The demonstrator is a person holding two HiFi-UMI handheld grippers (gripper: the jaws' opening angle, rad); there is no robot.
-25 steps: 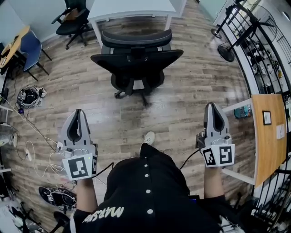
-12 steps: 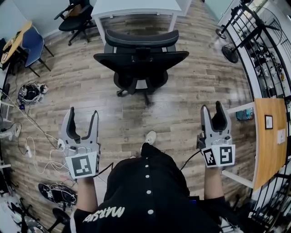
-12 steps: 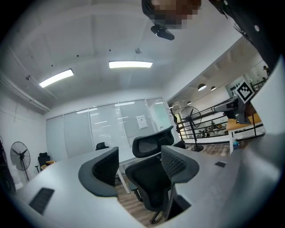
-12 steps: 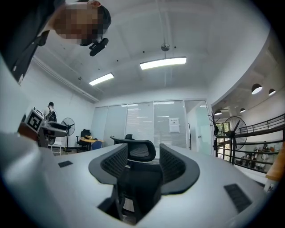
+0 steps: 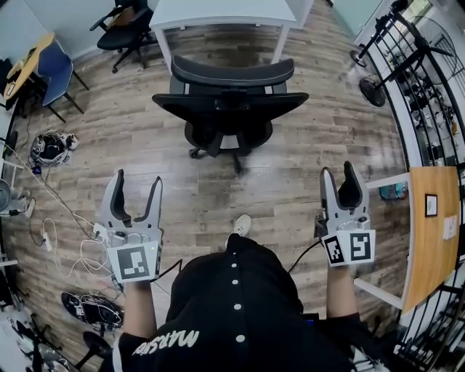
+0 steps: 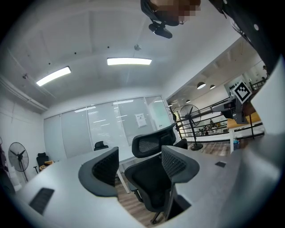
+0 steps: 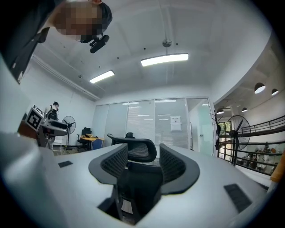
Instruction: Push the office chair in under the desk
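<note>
The push looks not yet begun: the black mesh-backed office chair (image 5: 229, 109) stands on the wood-plank floor (image 5: 305, 145) with its back to the person, just short of the white table (image 5: 225, 11), its seat not tucked under. The left gripper (image 5: 137, 178) and right gripper (image 5: 338, 169) hang well apart from it, jaws spread and empty. A second ago both pairs of jaws were pressed together; since then they have parted, the left wider, and the chair untouched.

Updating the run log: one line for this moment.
left gripper: open, empty; right gripper: open, empty; black mesh office chair: untouched; white desk: beyond chair
</note>
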